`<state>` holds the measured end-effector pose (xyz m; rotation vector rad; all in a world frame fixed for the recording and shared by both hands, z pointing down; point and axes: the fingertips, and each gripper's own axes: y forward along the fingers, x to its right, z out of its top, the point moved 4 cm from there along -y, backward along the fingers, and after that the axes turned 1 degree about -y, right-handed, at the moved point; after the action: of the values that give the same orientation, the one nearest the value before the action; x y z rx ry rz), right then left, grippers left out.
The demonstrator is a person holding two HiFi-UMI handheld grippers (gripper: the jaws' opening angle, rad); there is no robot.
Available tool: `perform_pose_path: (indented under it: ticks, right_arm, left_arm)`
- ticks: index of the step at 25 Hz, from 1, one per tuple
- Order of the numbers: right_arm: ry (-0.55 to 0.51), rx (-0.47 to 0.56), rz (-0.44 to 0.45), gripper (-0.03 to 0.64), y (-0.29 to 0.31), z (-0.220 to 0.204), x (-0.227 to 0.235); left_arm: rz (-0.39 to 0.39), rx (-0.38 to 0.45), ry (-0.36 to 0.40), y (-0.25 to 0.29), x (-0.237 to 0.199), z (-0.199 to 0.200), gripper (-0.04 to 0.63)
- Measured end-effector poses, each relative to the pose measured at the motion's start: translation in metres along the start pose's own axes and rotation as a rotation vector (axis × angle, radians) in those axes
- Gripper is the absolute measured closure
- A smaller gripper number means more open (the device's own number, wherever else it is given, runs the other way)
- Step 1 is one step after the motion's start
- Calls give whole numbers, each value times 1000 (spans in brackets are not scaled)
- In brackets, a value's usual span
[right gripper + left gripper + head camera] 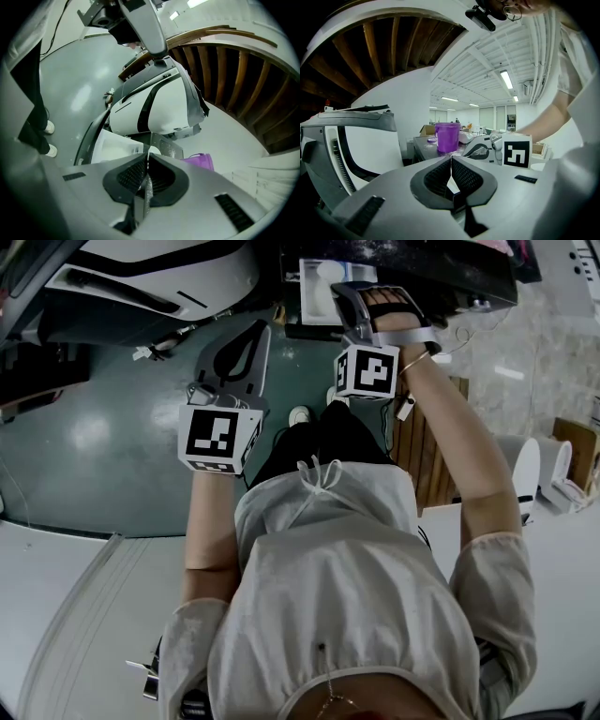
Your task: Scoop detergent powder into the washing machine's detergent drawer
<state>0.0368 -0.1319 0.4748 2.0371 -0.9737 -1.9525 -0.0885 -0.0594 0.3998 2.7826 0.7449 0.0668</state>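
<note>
My right gripper (148, 159) is shut on a thin clear strip dusted with powder, apparently the scoop's handle; a white rounded tip (153, 151) shows just past the jaws. Beyond it lies the white detergent drawer (112, 145), with a purple cup (202, 161) to the right. In the head view the right gripper (354, 292) reaches over the drawer (317, 296). My left gripper (246, 338) hangs over the green floor, shut with nothing in it. The left gripper view shows its jaws (451, 161) closed, the purple cup (447, 137) on a dark table, and the right gripper's marker cube (516, 151).
A white and grey machine body (141, 277) lies at the far left, also large in the right gripper view (159, 108). A wooden slatted panel (427, 456) stands right of the person's legs. White counters (66, 615) flank the person near the bottom.
</note>
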Motion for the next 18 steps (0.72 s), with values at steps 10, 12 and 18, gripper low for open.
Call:
perform_pose_path:
  ticks: [10, 12, 18]
  right_arm:
    - [240, 31, 4, 607, -19, -8, 26]
    - [330, 48, -13, 607, -25, -12, 37]
    - [589, 128, -75, 607, -51, -18, 71]
  left_arm:
    - [-5, 12, 20, 3, 4, 12, 572]
    - [-3, 17, 26, 5, 4, 16, 574]
    - [13, 45, 50, 9, 4, 37, 574]
